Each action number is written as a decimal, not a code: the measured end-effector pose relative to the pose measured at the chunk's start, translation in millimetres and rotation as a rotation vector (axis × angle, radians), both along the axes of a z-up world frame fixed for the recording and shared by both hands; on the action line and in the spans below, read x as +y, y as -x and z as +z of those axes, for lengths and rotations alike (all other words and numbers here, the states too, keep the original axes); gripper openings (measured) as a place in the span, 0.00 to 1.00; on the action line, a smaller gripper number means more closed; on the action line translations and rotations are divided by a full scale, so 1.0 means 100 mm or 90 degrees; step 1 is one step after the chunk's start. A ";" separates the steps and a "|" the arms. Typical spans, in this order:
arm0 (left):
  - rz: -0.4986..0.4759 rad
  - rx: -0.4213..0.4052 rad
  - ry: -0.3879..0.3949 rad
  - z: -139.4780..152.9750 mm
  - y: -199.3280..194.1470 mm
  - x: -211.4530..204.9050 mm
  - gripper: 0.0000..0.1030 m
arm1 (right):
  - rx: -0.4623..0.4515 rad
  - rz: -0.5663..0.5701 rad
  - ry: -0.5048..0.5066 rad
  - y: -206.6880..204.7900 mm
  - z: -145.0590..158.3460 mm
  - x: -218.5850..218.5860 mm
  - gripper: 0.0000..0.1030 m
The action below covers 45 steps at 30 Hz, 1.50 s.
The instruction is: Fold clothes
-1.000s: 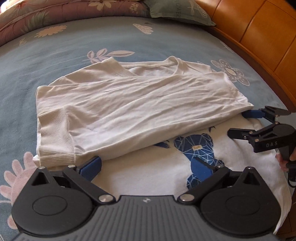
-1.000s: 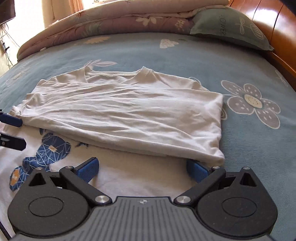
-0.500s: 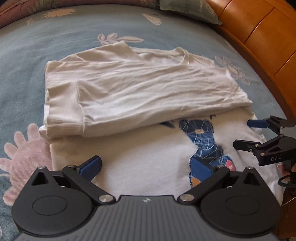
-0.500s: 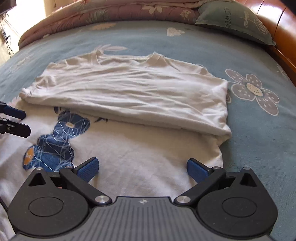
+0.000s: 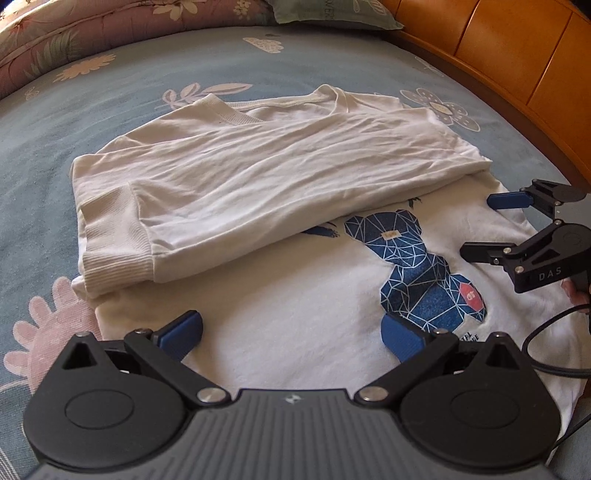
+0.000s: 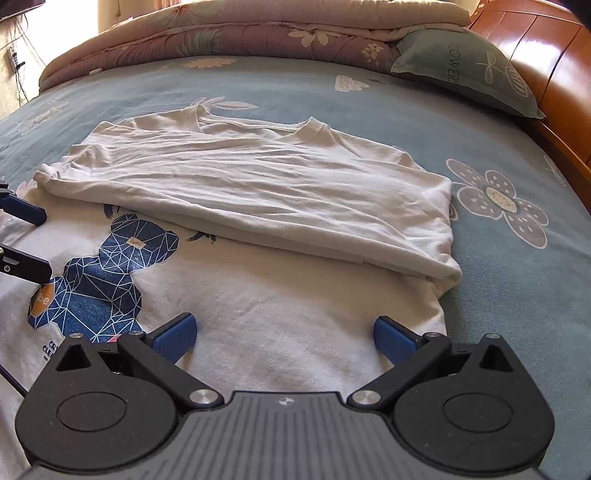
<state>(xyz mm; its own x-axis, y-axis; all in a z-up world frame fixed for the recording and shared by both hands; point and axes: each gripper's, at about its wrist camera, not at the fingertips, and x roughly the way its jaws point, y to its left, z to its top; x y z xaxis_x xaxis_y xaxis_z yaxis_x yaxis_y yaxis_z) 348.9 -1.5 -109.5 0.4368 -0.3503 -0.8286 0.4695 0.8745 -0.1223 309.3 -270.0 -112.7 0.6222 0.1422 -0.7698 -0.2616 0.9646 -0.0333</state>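
**Both grippers spread above the half-folded sweatshirt**

The left gripper and right gripper are held with fingers spread, nothing grasped. The white sweatshirt is laid on the blue bedsheet, directly ahead and beneath both. Its long axis runs crosswise to the fingers; the folded-over upper layer lies farther off, about equally near to each.

One white sweatshirt lying on one bed, printed with one blue bear. One pillow and one quilt, far. Two grippers: left, right.
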 end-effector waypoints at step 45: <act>0.159 -0.044 0.167 0.01 2.14 0.17 0.99 | -0.038 -0.042 -0.055 1.88 -0.04 0.20 1.00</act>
<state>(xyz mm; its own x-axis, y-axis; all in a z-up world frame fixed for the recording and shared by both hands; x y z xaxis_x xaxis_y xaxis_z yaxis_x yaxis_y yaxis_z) 134.7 15.2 -108.9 0.5876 -0.4221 -0.6904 0.2607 0.9064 -0.3323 121.6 -249.7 -116.6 0.6768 0.1636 -0.7177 -0.1971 0.9797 0.0375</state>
